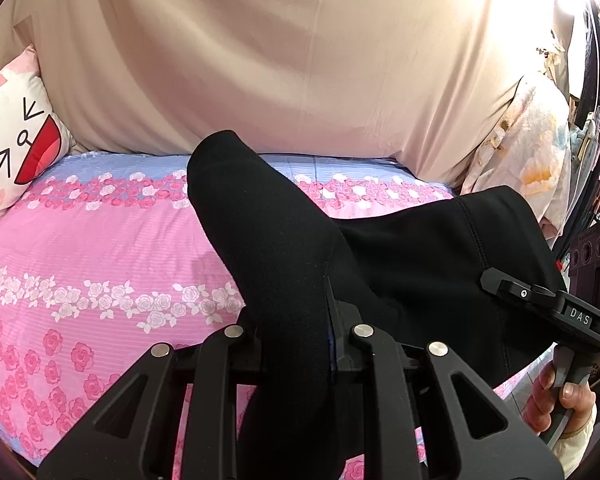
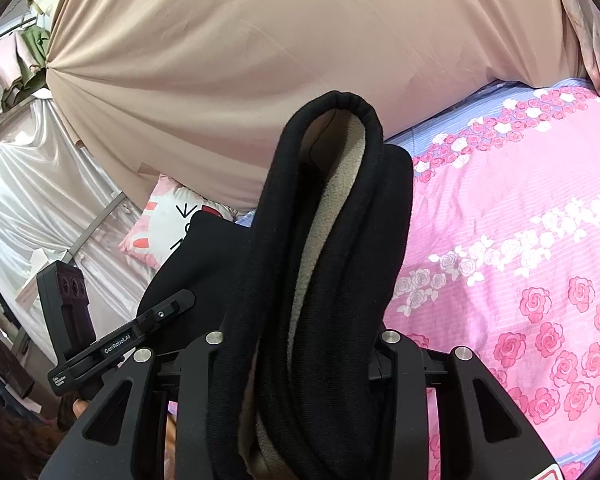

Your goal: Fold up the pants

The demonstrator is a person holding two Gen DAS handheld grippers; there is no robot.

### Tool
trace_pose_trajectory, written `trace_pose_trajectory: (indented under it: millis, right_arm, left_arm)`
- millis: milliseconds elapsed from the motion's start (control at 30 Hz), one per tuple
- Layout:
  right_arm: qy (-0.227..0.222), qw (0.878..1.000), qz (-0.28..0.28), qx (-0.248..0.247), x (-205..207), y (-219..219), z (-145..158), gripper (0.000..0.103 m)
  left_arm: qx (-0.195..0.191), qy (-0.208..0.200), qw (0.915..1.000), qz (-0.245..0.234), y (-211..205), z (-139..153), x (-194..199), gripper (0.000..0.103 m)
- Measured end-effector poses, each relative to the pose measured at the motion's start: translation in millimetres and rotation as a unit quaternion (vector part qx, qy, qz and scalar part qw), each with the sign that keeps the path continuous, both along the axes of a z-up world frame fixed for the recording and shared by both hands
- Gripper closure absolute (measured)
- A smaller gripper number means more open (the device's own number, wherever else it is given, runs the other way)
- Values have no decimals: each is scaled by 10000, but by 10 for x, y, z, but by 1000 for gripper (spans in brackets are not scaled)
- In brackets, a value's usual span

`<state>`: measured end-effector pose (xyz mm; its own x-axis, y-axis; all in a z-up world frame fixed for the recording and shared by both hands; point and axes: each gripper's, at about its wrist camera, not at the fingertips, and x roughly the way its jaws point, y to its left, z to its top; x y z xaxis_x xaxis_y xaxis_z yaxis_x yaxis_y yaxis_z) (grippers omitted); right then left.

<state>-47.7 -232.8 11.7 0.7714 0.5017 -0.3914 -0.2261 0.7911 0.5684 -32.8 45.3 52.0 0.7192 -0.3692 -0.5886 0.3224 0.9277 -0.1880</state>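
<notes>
Black pants (image 1: 284, 240) with a beige fleece lining (image 2: 324, 216) hang between my two grippers above the bed. My left gripper (image 1: 296, 336) is shut on a fold of the black cloth, which stands up between its fingers. My right gripper (image 2: 300, 344) is shut on a thick bundle of the pants (image 2: 340, 208), the rolled waistband looping over the top. The right gripper also shows at the right edge of the left wrist view (image 1: 540, 300), touching the cloth. The left gripper shows at the left of the right wrist view (image 2: 156, 316).
A bed with a pink rose-print sheet (image 1: 100, 264) lies below. A cartoon-face pillow (image 1: 16, 140) sits at its left end. A beige curtain (image 1: 280, 52) hangs behind the bed. Hanging clothes and clutter (image 1: 596, 112) are at the right.
</notes>
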Motion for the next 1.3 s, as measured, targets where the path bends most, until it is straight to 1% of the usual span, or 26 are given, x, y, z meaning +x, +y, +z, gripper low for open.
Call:
trace_pose_trajectory:
  millis: [300, 633, 900, 1033, 1133, 1233, 1300]
  right_arm:
    - [84, 9999, -29, 52, 54, 22, -35, 68]
    - [261, 9996, -54, 112, 153, 22, -154, 67]
    - [468, 9987, -61, 178, 294, -10, -280, 67]
    - [487, 9986, -52, 174, 437, -41, -244, 68]
    - [348, 9994, 2, 87, 649, -91, -98, 67]
    - [33, 10000, 23, 20, 935, -146, 130, 67]
    - [-173, 9998, 8, 69, 1183, -217, 250, 67]
  left_arm:
    - [35, 85, 10000, 7, -30, -50, 79, 85]
    - [85, 256, 9996, 18, -67, -142, 209, 85]
    - [123, 467, 9988, 16, -112, -265, 359, 85]
    - [87, 542, 9985, 1, -130, -286, 501, 85]
    - [94, 427, 9990, -33, -158, -197, 682, 85]
    - [139, 51, 9999, 26, -202, 3, 954, 84]
    - [137, -159, 9998, 45, -237, 107, 1131, 84]
